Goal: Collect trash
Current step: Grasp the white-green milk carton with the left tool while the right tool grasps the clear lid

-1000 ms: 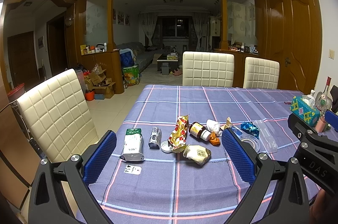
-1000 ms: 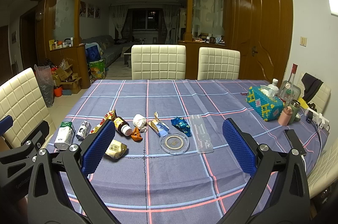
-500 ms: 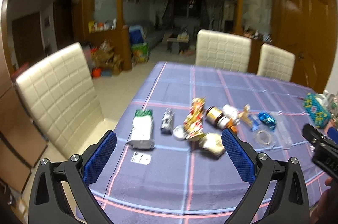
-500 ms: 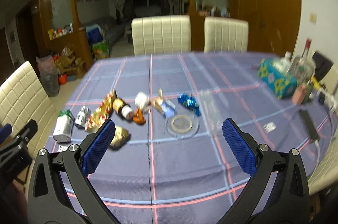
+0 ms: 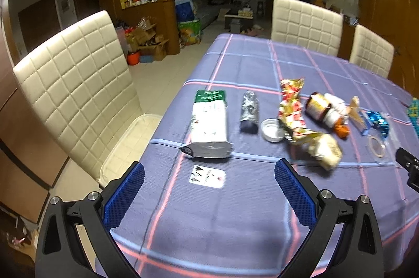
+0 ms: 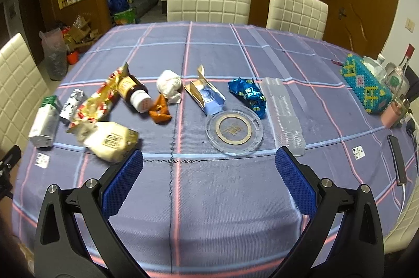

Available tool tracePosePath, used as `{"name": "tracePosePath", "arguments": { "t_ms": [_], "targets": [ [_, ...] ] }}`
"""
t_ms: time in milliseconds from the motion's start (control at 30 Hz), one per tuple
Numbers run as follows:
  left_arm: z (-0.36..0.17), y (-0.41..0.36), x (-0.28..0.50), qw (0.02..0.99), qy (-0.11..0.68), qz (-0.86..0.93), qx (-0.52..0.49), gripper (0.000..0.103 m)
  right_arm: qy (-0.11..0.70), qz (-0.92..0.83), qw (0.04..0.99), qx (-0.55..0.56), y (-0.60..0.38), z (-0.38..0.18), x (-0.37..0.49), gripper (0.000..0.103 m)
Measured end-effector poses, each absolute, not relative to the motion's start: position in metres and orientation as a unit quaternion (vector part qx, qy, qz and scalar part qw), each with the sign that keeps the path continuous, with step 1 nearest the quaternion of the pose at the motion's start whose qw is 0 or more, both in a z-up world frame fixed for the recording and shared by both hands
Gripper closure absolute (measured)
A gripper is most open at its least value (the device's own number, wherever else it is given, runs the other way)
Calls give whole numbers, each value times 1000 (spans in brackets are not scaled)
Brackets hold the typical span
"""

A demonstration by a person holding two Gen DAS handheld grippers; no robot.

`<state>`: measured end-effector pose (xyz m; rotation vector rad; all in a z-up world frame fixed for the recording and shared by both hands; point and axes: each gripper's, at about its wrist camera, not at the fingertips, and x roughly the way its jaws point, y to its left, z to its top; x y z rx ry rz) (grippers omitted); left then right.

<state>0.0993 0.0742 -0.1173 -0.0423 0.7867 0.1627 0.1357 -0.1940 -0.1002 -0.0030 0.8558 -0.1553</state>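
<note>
Trash (image 6: 167, 105) strewn across checked tablecloth (image 6: 209, 199).

The left gripper (image 5: 209, 183) hangs above the purple checked desk (image 5: 235, 220), blue-padded jaws spread wide and empty. Ahead lie a white carton with a green top (image 5: 209, 128), a crushed silver can (image 5: 249, 111) and a white round lid (image 5: 273, 130) (slightly blurred).
</note>
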Motion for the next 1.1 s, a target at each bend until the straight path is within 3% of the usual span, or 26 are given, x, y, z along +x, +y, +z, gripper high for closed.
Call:
{"name": "tracePosePath", "arguments": {
  "t_ms": [300,533,667,767,1100],
  "targets": [
    [-149,85,162,898,429,99,-15,6,418,-113,901,-12,-214,-121,179,7],
    [-171,89,191,887,450,103,-9,6,468,-121,875,7,-239,-145,202,25],
    [-178,88,197,887,450,104,8,6,476,-117,872,4,-238,-154,209,22],
    [-181,90,202,886,453,102,13,6,479,-122,869,0,-235,-159,216,7],
    [-188,94,217,881,464,96,-2,6,503,-151,850,28,-256,-180,239,4]
  ]
}}
